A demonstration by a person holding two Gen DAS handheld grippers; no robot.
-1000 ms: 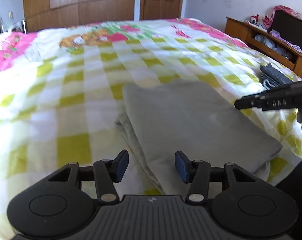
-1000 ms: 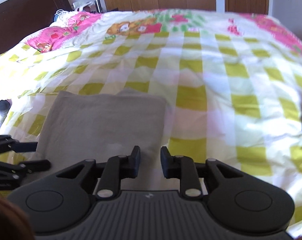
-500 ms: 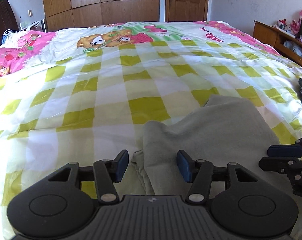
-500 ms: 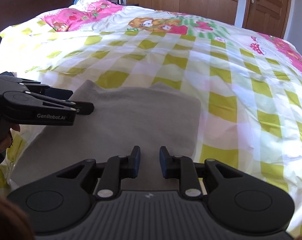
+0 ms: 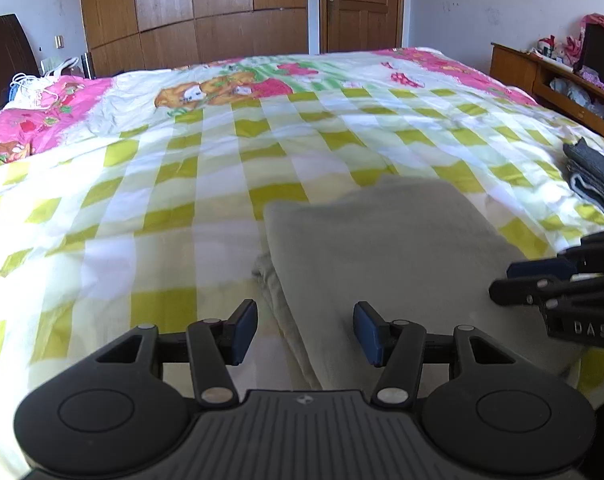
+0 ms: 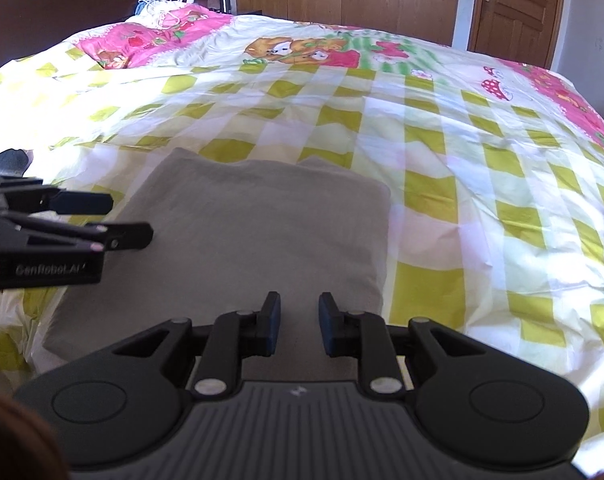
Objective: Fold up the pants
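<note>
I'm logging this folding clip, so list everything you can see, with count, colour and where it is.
pants: one, grey, folded flat on the near part of the bed
bedspread: one, yellow-green and white checks with pink cartoon border, covering the bed
dark clothes: one pile, dark grey, right edge of the bed
wardrobe: one, brown wood, far wall
door: one, brown wood, beside the wardrobe
side cabinet: one, brown wood, right of the bed
left gripper: black, blue pads, open above the pants' left edge
right gripper: black, slightly open over the pants
</note>
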